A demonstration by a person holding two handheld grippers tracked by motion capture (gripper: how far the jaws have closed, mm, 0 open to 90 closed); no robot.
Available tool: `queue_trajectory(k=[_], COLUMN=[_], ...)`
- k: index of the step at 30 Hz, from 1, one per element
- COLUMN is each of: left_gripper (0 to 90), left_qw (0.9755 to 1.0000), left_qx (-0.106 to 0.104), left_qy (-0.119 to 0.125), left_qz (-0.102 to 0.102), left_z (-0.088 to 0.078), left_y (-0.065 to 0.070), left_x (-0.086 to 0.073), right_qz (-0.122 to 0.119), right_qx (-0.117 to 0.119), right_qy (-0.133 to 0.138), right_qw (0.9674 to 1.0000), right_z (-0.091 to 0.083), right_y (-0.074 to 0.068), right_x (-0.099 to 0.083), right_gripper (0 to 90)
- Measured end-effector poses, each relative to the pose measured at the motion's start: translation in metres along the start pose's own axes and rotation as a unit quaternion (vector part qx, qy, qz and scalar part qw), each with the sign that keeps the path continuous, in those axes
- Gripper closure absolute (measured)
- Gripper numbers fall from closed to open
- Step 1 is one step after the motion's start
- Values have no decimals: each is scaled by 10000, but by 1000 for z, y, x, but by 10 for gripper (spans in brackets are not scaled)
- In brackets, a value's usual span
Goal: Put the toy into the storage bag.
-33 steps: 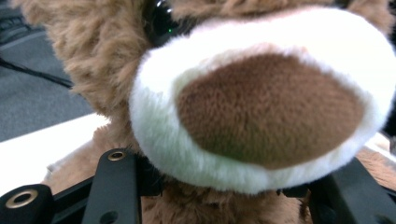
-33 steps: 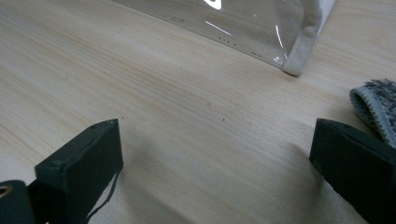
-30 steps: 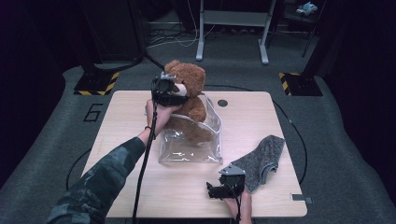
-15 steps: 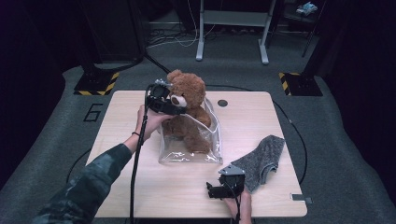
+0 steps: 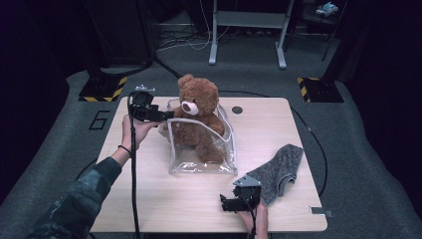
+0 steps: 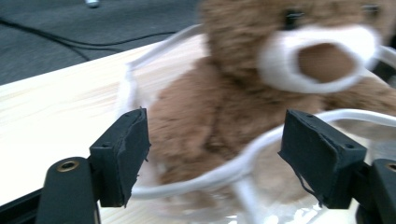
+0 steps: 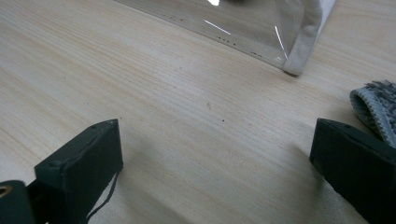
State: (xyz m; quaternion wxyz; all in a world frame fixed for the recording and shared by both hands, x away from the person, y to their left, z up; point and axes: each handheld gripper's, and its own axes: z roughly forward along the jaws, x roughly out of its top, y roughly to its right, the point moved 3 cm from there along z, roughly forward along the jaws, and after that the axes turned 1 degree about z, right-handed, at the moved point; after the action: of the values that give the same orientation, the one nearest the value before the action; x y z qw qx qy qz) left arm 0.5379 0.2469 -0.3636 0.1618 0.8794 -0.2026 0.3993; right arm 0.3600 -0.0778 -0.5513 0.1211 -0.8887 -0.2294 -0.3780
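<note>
- While the left gripper [image 5: 166, 115] hovered at the left side of the clear bag [image 5: 201, 154], its jaws stood wide apart and had just been opening and then closing a little; nothing was clamped between them.
- Seen in the left gripper view, the bag's white rim [image 6: 219, 172] ran across the gap between the two black pads [image 6: 122, 156] without either pad pressing on it.
- The person's left hand [image 5: 133, 133] carried that gripper above the left part of the wooden table [image 5: 149, 199], and a black cable [image 5: 133, 179] hung down from it along the camouflage sleeve [image 5: 82, 199].
- The brown teddy bear [image 5: 199, 117] sat upright inside the bag near the middle of the table, its head and white muzzle rising above the rim.
- The bag rested flat on the table with its open top held in shape by the white trim.
- A small dark round spot [image 5: 237, 109] lay on the tabletop behind and to the right of the bear.
- The right gripper [image 5: 226, 204] rested low near the front edge of the table, jaws spread wide and holding nothing, with bare wood between them.
- The grey knitted cloth [image 5: 281, 172] lay just beside that gripper on its right, well apart from the bear.
</note>
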Motion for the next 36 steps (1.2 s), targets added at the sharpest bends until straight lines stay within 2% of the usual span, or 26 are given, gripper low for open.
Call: queue_trajectory(k=[4,5,8,9,10,11,12,13,15,17,19,22,24,28,30,32,36], left_gripper=[300,320,382,400,478,478,566,654,812,850,872,878,879,879,879,879,877], left_qw=[9989,9987,9971,9964,9955,9948,9945,9943,9957,9961,9969,9981,9987,9993,9992,9990,9990], left_qx=[273,275,232,144,68,-4,-123,-107,35,7,-33,-125,-189,-321,-280,-236,-237], left_qy=[-67,-103,-348,-518,-542,-581,-630,-664,-663,-654,-637,-527,-467,-197,-253,-351,-366], left_qz=[-378,-426,-636,-649,-772,-832,-822,-827,-639,-597,-453,-279,-82,40,135,124,-28], left_z=[9,11,22,25,28,30,34,36,37,36,34,28,24,16,18,22,24], left_y=[-25,-29,-41,-44,-47,-48,-49,-50,-49,-48,-45,-33,-24,-12,-8,-9,-14], left_x=[-10,-12,-20,-22,-24,-26,-27,-28,-26,-24,-20,-8,1,15,16,12,4], right_qz=[-7,-11,-9,-11,-12,-12,-17,-21,-11,-7,-5,-17,-7,-1,2,5,-12], right_qx=[-3,-4,-4,-3,-5,-5,6,6,-6,-6,-5,1,-10,-12,-20,-18,-7], right_qy=[5,2,4,3,3,3,-16,-20,4,6,3,-7,-6,7,5,3,2], right_qw=[10000,10000,10000,10000,10000,10000,10000,10000,10000,10000,10000,10000,10000,10000,10000,10000,10000], right_z=[0,0,0,0,0,0,0,0,0,0,0,0,0,0,0,0,0], right_y=[0,0,0,0,0,0,0,0,0,0,0,0,0,0,0,0,0], right_x=[0,0,0,0,0,0,0,0,0,0,0,0,0,0,0,0,0], right_gripper=[17,18,17,17,17,17,17,17,18,18,18,18,18,18,18,18,18])
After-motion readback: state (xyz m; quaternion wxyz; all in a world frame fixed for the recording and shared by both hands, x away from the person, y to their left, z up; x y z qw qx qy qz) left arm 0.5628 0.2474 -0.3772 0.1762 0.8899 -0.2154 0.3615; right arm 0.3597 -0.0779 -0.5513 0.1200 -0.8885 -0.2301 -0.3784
